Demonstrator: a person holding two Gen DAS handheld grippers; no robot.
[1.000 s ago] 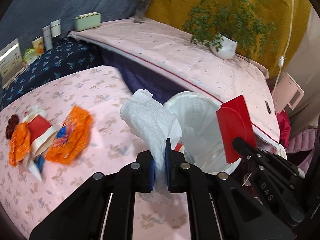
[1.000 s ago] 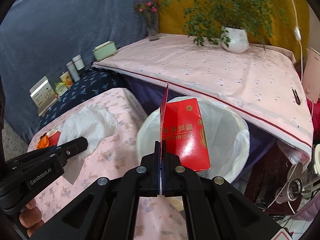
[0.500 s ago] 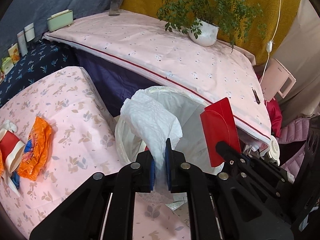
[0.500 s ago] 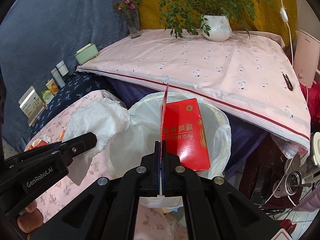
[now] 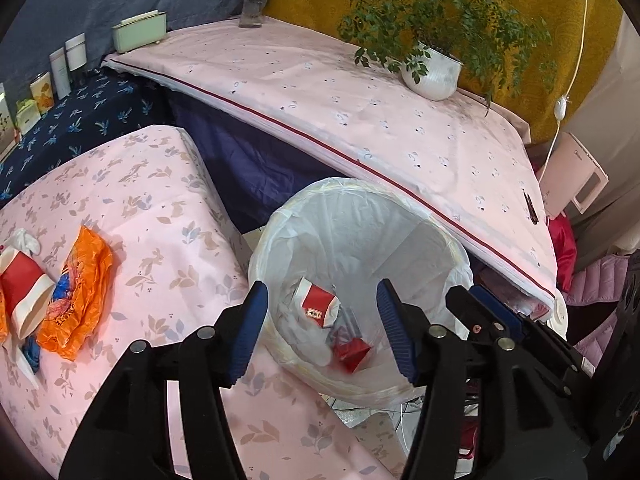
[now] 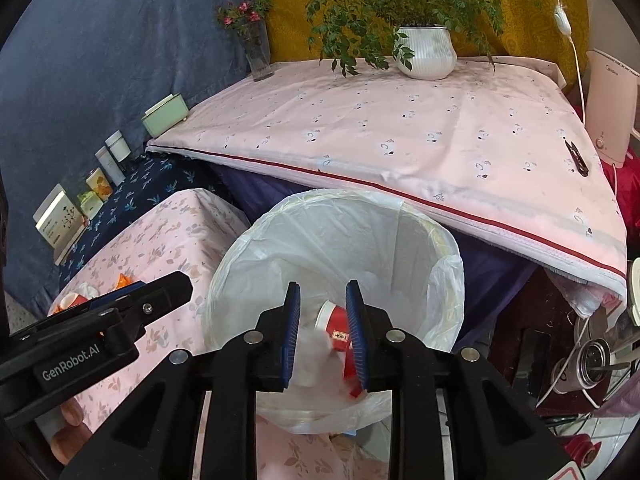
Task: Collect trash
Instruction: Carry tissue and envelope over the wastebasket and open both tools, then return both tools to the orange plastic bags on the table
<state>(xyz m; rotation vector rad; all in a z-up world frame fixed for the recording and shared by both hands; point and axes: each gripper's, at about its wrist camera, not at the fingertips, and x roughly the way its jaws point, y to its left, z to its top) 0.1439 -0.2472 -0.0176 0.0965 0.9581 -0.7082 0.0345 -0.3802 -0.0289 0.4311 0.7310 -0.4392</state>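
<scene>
Both grippers over lined bin (image 5: 420, 236): left gripper (image 5: 322, 332) and right gripper (image 6: 323, 338) jaws just opening, nothing between. Remaining trash, orange wrapper (image 5: 78, 298), near surface's left edge: light, crinkly, slippery; pinch raised fold.

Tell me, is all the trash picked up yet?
Not yet. Done: a red-and-white cup and a red packet lie inside the bin. In hand: nothing; the left hand-held gripper and right hand-held gripper have just been opening over the bin, with nothing between their pads. Left: an orange wrapper and another red-and-white cup sit on the table.
</scene>
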